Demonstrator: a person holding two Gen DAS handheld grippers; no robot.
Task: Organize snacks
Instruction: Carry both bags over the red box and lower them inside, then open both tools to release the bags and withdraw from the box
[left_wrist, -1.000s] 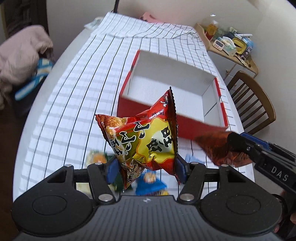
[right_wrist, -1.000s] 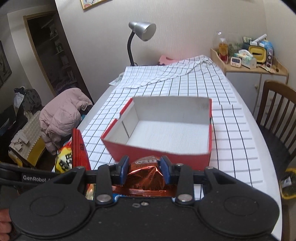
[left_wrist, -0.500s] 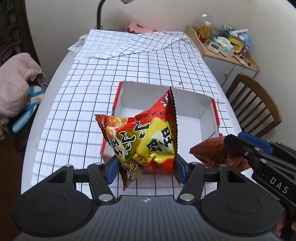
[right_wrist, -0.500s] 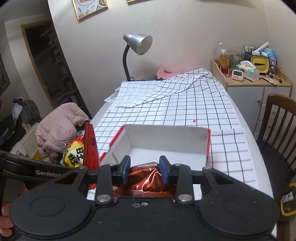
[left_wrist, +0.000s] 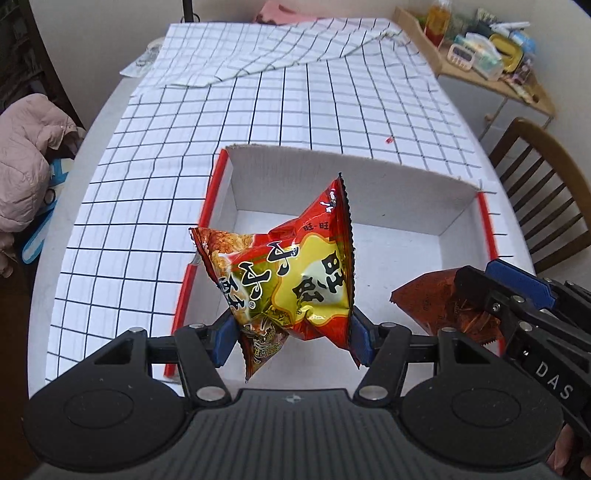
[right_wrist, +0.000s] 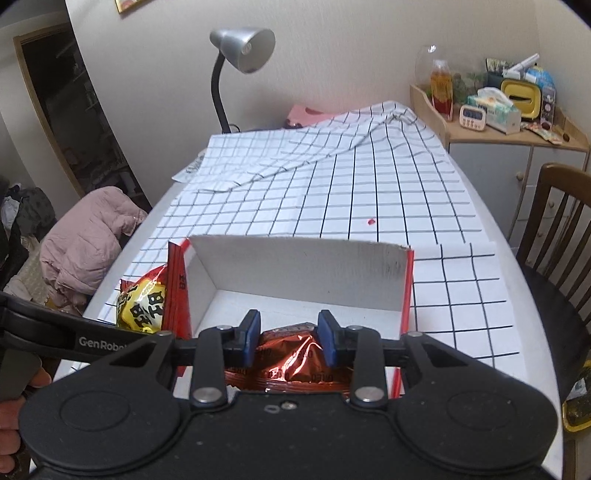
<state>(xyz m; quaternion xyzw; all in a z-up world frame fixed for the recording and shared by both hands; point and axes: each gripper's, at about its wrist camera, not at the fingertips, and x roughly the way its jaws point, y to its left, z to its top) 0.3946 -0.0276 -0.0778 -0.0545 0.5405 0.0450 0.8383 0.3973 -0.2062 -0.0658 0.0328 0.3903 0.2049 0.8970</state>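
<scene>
Snack bag number one, the red and yellow snack bag (left_wrist: 291, 280), is pinched between the blue pads of the left tool (left_wrist: 290, 341) and hangs in the air right over the open box (left_wrist: 332, 192), near its left wall. Big black Chinese characters sit on the yellow patch; from the left wrist view they read sideways, and I can make out 旺旺 and 小小 but nothing of the smaller print. In the right wrist view the same bag (right_wrist: 142, 306) peeks out at the left, just outside the box's red edge.

The second one, a dark red foil snack bag (right_wrist: 295, 354), is clamped in the right tool (right_wrist: 290, 341), pads pressed into the crinkled foil. There's some pale lettering on it, but it's upside down and too crumpled to read. From the left wrist view this bag (left_wrist: 428, 302) sticks out over the right part of the box floor.

Tool markings: "DAS" on the right tool's side (left_wrist: 517, 314), "GenRobo..." (cut off) on the left tool's arm (right_wrist: 74, 332).

The box is white inside with red outer edges and sits on a desk (right_wrist: 406, 192) covered with a white cloth with a black grid. A silver lamp (right_wrist: 240, 51) stands at the far end.
</scene>
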